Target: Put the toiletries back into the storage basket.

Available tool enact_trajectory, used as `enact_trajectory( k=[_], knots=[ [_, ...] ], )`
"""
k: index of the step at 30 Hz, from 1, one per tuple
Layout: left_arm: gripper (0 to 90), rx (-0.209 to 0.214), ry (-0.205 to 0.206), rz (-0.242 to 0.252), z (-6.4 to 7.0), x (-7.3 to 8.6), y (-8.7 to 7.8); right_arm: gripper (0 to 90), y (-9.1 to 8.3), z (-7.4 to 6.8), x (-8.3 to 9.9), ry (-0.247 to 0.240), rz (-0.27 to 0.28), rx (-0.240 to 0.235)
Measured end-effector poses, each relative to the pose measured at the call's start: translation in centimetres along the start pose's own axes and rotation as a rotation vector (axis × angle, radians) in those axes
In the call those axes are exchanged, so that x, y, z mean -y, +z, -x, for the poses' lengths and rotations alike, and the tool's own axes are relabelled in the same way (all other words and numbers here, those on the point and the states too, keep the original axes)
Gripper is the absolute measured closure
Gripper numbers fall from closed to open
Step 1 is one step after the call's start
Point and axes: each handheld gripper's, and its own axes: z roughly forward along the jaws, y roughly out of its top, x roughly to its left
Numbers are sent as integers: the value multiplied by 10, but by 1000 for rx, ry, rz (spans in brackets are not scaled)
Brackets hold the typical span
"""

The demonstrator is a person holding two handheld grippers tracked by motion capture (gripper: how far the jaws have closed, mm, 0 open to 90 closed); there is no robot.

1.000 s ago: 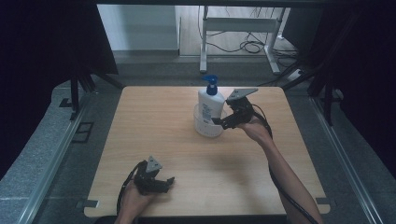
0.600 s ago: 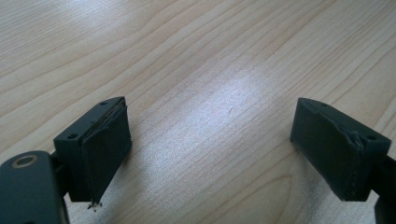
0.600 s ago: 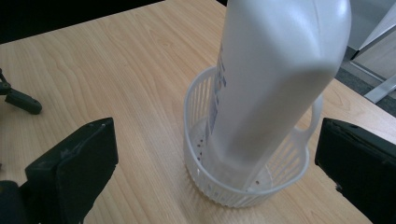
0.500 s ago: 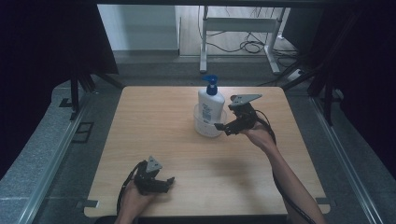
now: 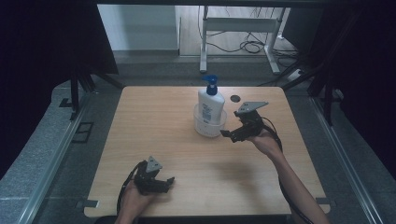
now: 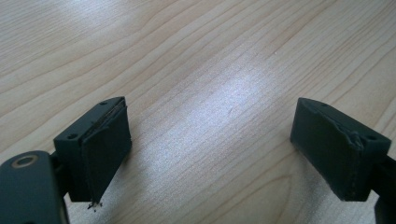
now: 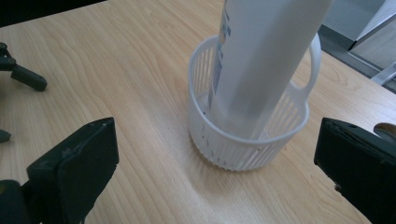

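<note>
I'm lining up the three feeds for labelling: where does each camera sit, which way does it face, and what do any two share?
High view: above the person's side, looking forward and down on the wooden table; both forearms, left gripper, right gripper.
Left gripper view: rides the left gripper, looking down at bare tabletop between open jaws.
Right gripper view: rides the right gripper, facing the pump bottle standing in the white basket.
Shared: high and right gripper views both show bottle and basket.

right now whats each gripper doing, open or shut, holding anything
Left gripper: open, holding nothing, low over the bare table.
Right gripper: open, holding nothing, jaws apart just short of the basket with the pump bottle in it.
</note>
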Motion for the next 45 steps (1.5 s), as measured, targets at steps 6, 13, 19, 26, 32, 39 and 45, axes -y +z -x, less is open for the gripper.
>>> enact_trajectory(
  k=[6,13,19,26,32,39,45],
  knots=[
    [117,0,-1,1,0,0,0,0,-5,-1,8,8,-4,1],
    [117,0,-1,0,0,0,0,0,-11,-2,18,14,-14,3],
    [116,-1,-1,0,0,0,0,1,-17,-5,27,19,-18,4],
    [116,-1,-5,0,0,0,0,2,-22,-8,41,21,-27,3],
    [116,-1,-6,0,0,0,0,2,-26,-10,55,22,-34,2],
    [117,-1,-7,1,1,0,0,2,-31,-14,70,32,-44,7],
    [117,-1,-7,1,1,0,0,2,-33,-17,85,44,-60,13]
  ],
)
